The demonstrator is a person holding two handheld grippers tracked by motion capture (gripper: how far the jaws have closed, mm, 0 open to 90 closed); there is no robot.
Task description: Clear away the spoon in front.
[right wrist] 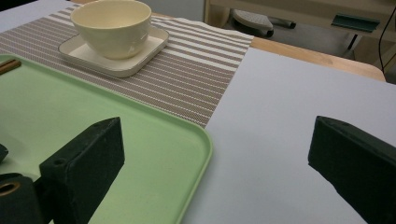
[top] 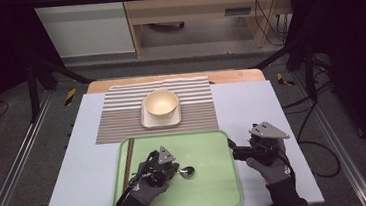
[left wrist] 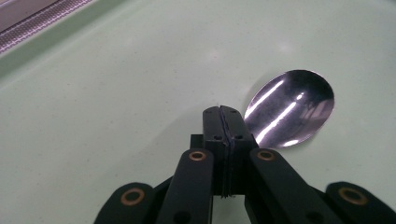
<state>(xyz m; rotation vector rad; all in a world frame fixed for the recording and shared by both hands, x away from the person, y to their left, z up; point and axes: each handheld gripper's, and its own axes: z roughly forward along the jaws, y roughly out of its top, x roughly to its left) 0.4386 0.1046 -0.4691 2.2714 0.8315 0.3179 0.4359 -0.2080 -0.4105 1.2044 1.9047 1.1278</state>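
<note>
Steel gleams from the spoon lying on the green tray, its bowl just beyond and to the right of the left gripper, whose black jaws are pressed flat together. The left gripper view hides the handle under the jaw tips, so it cannot be told whether the pads clamp the handle or merely meet above it. From the high view the left gripper sits low over the tray's middle, the spoon's bowl poking out at its right side, and dark chopsticks lie along the tray's left rim. The right gripper hangs with its jaws spread wide and nothing between them, straddling the tray's right edge and the pale table. Its view also takes in the cream bowl on a square saucer, set on the striped placemat.
</note>
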